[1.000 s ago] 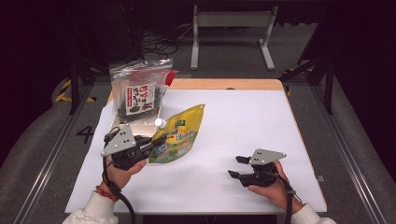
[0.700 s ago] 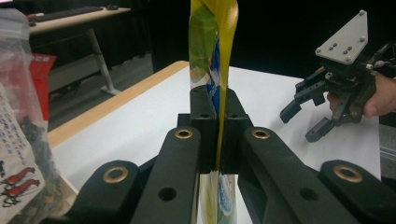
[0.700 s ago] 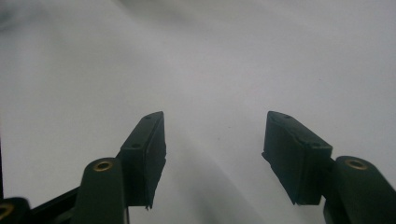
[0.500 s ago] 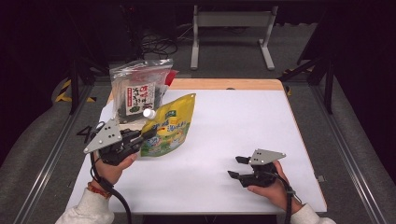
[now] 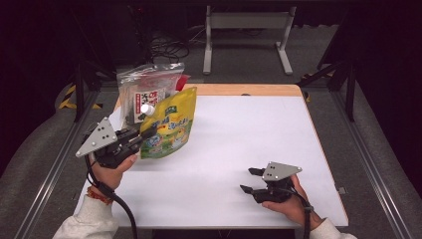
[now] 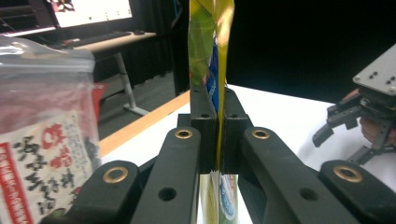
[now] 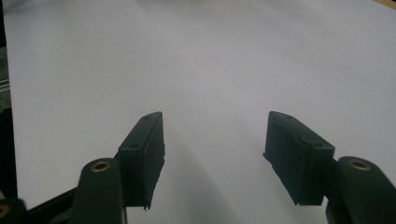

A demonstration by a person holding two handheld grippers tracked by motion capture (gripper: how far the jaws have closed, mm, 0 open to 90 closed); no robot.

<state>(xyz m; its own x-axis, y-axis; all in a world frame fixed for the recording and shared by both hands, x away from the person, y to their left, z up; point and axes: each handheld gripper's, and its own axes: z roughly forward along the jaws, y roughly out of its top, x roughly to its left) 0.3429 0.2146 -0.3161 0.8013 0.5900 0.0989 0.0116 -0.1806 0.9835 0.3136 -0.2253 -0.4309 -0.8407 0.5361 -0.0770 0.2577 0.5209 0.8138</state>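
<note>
The left hand-held gripper is clamped on the edge of a yellow pouch; in the left gripper view the jaws meet on the thin film of the pouch, which rises edge-on between them. In the high view the pouch stands tilted at about ten o'clock on the white bench, its white cap at the upper left, its lower edge at or just above the surface; contact there cannot be confirmed. Directly behind it, toward eleven o'clock, stands a clear bag with red and black print, near the pouch; whether they touch cannot be told.

The right hand-held gripper rests at about five o'clock, jaws apart and empty, well apart from the pouch.

Assessment: the pickup is done and the pouch is secured. Its destination is not evident; placing it and releasing it remain. The clear bag looks untouched.
</note>
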